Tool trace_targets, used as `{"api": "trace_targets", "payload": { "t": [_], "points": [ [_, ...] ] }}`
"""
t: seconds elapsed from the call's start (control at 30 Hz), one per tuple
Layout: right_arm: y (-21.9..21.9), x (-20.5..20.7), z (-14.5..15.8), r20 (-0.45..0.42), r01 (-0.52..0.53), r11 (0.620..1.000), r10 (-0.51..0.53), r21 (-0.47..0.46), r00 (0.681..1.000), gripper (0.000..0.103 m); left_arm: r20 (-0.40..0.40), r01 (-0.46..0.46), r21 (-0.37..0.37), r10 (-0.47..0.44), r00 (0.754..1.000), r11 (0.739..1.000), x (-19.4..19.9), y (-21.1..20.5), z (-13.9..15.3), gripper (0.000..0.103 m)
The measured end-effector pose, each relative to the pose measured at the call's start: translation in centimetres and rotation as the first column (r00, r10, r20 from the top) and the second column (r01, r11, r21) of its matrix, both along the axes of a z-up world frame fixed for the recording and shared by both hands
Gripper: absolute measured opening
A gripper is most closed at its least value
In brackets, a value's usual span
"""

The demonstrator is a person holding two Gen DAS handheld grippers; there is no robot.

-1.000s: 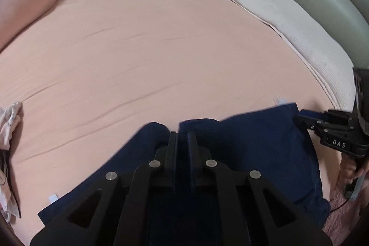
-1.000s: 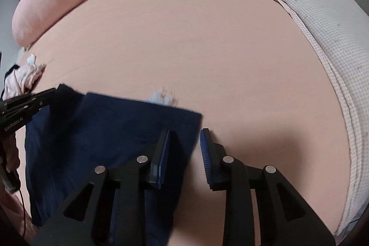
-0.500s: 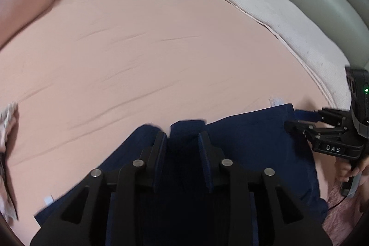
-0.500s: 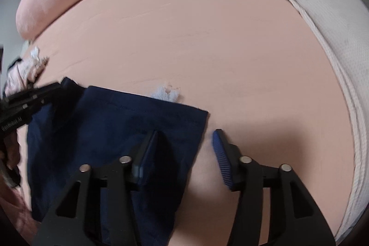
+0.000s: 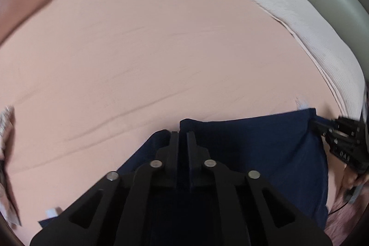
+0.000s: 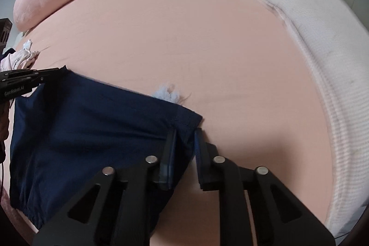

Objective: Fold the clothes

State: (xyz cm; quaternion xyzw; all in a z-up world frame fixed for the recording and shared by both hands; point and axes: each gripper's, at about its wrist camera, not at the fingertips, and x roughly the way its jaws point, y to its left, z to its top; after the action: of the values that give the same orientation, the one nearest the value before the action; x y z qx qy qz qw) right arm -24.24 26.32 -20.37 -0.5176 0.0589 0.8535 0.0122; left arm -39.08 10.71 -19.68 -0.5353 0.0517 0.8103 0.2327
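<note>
Grippers have both closed since half a second ago: left gripper (image 5: 182, 138) and right gripper (image 6: 184, 138) each now clench an edge of the navy garment (image 6: 92, 128) on the bed (image 6: 207, 38).

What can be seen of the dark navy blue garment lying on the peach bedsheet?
The dark navy blue garment looks like thin woven cloth, lying mostly flat on the peach bedsheet. A stitched hem runs along its right edge, and gathered fabric shows at the near left corner. The left gripper pinches its far edge; the right gripper closes around its right corner.
</note>
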Motion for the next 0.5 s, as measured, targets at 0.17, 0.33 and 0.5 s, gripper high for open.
{"api": "trace_targets", "payload": {
  "t": [0.17,0.33,0.5],
  "points": [
    [-0.7,4.0,3.2,-0.075,0.178,0.977,-0.187,-0.119,0.979,0.026,-0.094,-0.127,0.141,0.141,0.986,0.982,3.9,-2.8,4.5,0.051],
    [-7.9,9.7,4.7,-0.013,0.042,0.980,-0.045,-0.194,0.999,0.026,-0.012,-0.173,0.168,0.178,0.984,0.970,13.4,-7.8,4.9,0.052],
    [-16.4,15.1,3.4,0.035,-0.154,0.985,0.158,-0.080,0.987,0.023,0.038,-0.176,0.153,0.172,0.984,0.973,20.9,-10.8,2.8,0.043]
  ]
}}
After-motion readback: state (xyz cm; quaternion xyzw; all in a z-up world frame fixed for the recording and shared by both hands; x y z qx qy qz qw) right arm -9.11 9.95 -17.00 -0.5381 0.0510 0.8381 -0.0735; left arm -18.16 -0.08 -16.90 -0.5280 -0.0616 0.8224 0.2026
